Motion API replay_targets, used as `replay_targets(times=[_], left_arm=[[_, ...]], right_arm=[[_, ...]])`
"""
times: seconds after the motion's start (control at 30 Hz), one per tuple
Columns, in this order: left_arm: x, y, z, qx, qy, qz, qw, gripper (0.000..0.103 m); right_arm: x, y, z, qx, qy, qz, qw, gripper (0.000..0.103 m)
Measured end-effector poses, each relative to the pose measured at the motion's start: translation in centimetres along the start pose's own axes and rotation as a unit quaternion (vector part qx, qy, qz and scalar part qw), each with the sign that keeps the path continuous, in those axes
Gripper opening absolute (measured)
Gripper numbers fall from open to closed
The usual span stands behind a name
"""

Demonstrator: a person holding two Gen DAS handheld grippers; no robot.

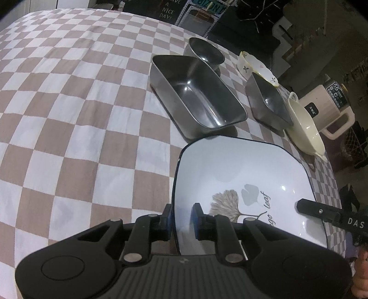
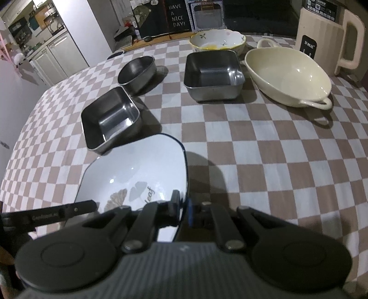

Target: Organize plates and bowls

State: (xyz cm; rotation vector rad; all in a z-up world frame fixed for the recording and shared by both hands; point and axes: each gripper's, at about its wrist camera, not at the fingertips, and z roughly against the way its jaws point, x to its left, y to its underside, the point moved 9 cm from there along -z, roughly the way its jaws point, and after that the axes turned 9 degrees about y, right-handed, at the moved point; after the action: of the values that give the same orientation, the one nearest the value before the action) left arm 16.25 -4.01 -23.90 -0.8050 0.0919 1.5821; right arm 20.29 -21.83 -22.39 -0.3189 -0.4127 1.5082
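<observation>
A white square plate (image 1: 241, 174) with a dark rim and a leaf print is held above the checkered table; it also shows in the right wrist view (image 2: 138, 170). My left gripper (image 1: 182, 220) is shut on its left rim. My right gripper (image 2: 184, 211) is shut on its right rim, and one of its fingers (image 1: 322, 210) reaches in from the right. Beyond lie a long steel tray (image 1: 197, 96), a round steel bowl (image 1: 207, 53), a square steel tray (image 1: 269, 99), a flowered bowl (image 1: 250, 64) and a cream two-handled dish (image 1: 303, 124).
The table wears a brown and white checkered cloth (image 1: 80, 115). A beige kettle (image 1: 329, 101) stands off the table's right side. In the right wrist view a sign board (image 2: 177, 16) and cabinets (image 2: 57, 53) stand behind the table.
</observation>
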Motion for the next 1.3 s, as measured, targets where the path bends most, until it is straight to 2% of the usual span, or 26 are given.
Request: replay_targets(times=[0.3, 0.43, 0.83, 0.97, 1.07, 1.3], left_arm=[[0.1, 0.0, 0.5, 0.01, -0.022, -0.013, 0.9996, 0.019], [0.4, 0.1, 1.0, 0.014, -0.021, -0.009, 0.9996, 0.02], [-0.8, 0.3, 1.3, 0.021, -0.03, -0.043, 0.9984, 0.015], [-1.1, 0.2, 1.5, 0.019, -0.023, -0.043, 0.9986, 0.015], [-1.2, 0.3, 1.4, 0.022, -0.026, -0.048, 0.9982, 0.015], [-1.3, 0.6, 1.3, 0.029, -0.027, -0.055, 0.9977, 0.015]], right_arm=[[-0.1, -0.1, -0.2, -0.004, 0.005, 0.017, 1.0, 0.008], [-0.2, 0.0, -0.6, 0.002, 0.009, 0.018, 1.0, 0.009], [-0.4, 0.1, -1.8, 0.021, 0.024, 0.033, 0.999, 0.013], [-0.6, 0.8, -2.7, 0.043, 0.041, 0.041, 0.997, 0.015], [-0.4, 1.1, -2.8, 0.042, 0.054, 0.051, 0.996, 0.016], [-0.5, 1.1, -2.9, 0.04, 0.052, 0.041, 0.997, 0.016]])
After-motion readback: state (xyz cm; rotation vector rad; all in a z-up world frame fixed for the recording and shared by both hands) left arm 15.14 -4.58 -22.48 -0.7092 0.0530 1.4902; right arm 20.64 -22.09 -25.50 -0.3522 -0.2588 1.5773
